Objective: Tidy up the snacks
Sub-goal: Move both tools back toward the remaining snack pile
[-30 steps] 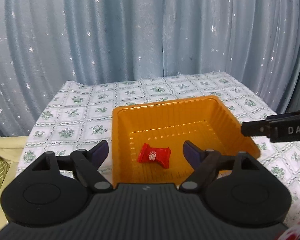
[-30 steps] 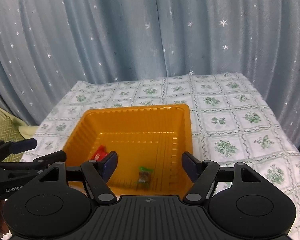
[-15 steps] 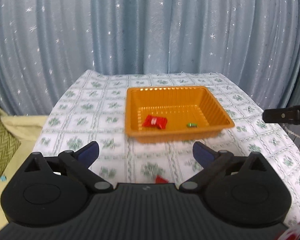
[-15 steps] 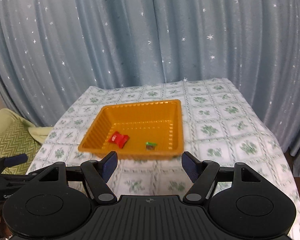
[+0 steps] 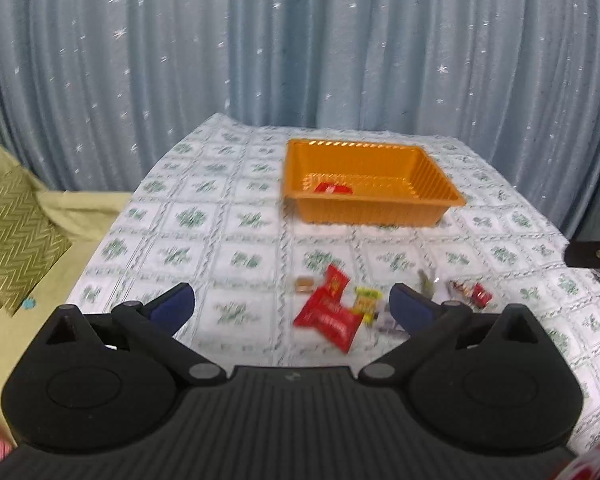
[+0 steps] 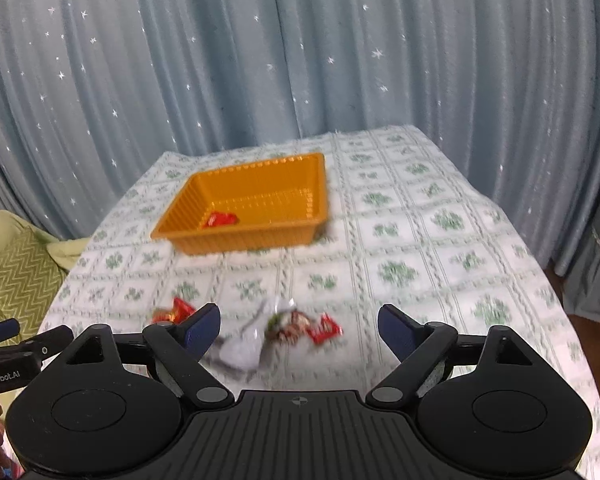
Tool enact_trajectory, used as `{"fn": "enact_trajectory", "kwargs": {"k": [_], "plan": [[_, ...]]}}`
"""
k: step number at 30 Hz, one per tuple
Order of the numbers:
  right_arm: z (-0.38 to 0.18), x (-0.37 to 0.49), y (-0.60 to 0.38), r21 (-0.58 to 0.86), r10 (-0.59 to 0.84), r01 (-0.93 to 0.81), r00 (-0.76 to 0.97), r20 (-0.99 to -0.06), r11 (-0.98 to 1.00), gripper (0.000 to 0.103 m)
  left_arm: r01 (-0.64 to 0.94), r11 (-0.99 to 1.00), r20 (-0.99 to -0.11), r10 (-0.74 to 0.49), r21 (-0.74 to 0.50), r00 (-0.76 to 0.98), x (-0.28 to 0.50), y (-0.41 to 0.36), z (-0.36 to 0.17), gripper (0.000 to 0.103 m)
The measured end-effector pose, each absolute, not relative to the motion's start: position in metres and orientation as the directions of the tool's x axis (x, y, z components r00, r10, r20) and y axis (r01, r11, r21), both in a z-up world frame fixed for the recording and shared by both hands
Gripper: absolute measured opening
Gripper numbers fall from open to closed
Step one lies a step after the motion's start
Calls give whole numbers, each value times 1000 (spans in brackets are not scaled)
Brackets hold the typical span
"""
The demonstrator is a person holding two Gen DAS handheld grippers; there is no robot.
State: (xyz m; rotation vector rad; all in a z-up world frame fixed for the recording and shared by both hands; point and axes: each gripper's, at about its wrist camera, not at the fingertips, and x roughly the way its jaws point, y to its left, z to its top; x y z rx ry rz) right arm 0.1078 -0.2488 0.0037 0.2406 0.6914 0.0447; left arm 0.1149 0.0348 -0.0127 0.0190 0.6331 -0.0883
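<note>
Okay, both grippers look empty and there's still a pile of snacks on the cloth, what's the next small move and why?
Probably lower the left gripper onto the large red packet just ahead between its open fingers. The orange tray shows one red snack; the rest lie loose on the tablecloth.

A pale blue pleated curtain (image 5: 300, 40) sprinkled with small white stars hangs across the whole back of the room, falling in soft folds behind the bench (image 5: 220, 216), which is covered by a white cloth printed with green floral squares. To the left of the bench lies yellow-green bedding (image 5: 80, 208) with an olive zigzag-patterned cushion (image 5: 16, 232) on it. Even, soft light fills the space; at the far right, brown floor (image 6: 592, 344) shows.
</note>
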Motion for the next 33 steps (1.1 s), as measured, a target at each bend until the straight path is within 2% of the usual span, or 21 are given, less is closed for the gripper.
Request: {"fn": "enact_trajectory", "kwargs": {"k": [7,15,24,33], "plan": [[-21,88,-250,248,108,80,745,-659,965,86,69,998,-612,-47,12,789,108,40,-38,103],[-35,94,-253,246,108,84,732,-673,966,86,150,988,-637,-95,33,765,123,23,-56,102],[-59,126,-260,204,104,54,719,-688,977,86,301,949,-661,-167,94,731,157,5,-88,93],[-90,160,-264,166,106,20,695,-712,986,85,396,908,-686,-203,135,699,192,-1,-121,89]]}}
